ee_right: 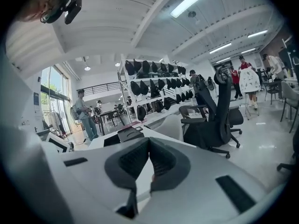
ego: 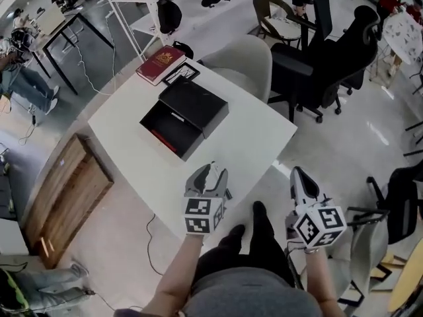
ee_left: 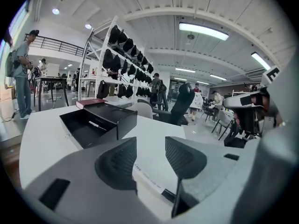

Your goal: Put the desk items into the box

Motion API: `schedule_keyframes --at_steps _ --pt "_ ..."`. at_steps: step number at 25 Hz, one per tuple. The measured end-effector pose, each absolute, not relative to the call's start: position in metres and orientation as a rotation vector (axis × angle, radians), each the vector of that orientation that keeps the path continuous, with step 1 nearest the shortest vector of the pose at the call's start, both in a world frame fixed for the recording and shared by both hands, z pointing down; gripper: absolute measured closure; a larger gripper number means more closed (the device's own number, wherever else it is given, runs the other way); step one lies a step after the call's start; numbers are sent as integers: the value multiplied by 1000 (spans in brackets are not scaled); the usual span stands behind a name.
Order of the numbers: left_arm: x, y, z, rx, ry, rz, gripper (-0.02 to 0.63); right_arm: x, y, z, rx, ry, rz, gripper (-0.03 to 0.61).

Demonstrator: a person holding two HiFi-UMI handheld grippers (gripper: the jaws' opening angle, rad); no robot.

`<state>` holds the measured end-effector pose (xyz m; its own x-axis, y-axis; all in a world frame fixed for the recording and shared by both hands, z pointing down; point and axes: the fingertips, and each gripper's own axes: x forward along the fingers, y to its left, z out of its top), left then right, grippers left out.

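Note:
An open black box (ego: 173, 125) sits on the white table (ego: 254, 137), its lid (ego: 195, 103) leaning at the back edge. A small white item (ee_left: 96, 124) lies inside the box, and a red strip shows at its near wall. Behind the box are a red book (ego: 160, 63) and a black-framed flat item (ego: 180, 73). My left gripper (ego: 213, 169) hovers over the table's near edge, aimed at the box (ee_left: 98, 125), open, with nothing between the pads (ee_left: 150, 146). My right gripper (ego: 297, 174) is off the table's right corner, shut and empty (ee_right: 149, 143).
A grey chair (ego: 241, 61) stands at the table's far side, with black office chairs (ego: 324, 58) to the right. A wooden board (ego: 63, 197) lies on the floor to the left. A white rack (ee_left: 117, 64) holding dark bags stands behind the table. People stand farther off.

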<state>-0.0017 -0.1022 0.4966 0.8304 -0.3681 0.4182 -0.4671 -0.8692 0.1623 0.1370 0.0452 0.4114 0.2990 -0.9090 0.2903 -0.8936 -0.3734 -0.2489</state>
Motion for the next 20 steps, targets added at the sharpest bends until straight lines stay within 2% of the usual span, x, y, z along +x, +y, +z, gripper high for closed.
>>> schedule_keyframes --at_steps 20 --pt "-24 -122 522 2438 -1131 588 436 168 -66 416 -2084 2259 -691 574"
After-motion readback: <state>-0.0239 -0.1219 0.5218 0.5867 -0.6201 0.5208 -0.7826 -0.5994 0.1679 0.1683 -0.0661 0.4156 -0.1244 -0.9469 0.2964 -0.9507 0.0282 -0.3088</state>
